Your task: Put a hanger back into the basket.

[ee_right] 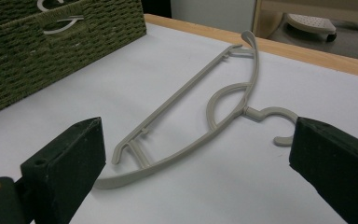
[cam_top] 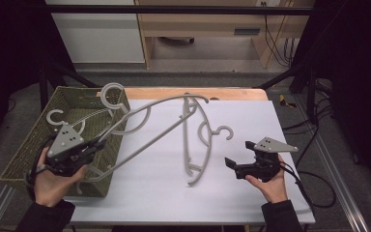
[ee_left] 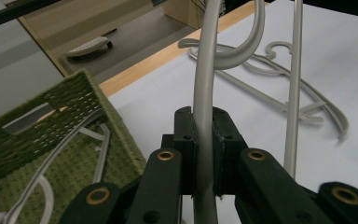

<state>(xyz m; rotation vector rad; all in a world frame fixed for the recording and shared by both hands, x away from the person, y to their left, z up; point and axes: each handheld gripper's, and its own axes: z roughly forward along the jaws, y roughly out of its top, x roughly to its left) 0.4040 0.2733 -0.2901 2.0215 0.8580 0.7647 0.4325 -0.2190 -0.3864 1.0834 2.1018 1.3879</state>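
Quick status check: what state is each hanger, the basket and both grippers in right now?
Left gripper: shut on held hanger.
Held hanger: lifted, tilted over the basket rim.
Flat hanger: lying on the table, free.
Basket: upright, hangers inside.
Right gripper: jaws open, empty.

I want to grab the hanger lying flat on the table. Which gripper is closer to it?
Right. The right gripper sits open just beside the flat hanger; the left gripper is over the basket, clamping another hanger.

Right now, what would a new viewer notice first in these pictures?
The left gripper is shut on a grey hanger, which slants up across the green woven basket at the table's left. A second hanger lies flat on the white sheet, with the open right gripper beside it.
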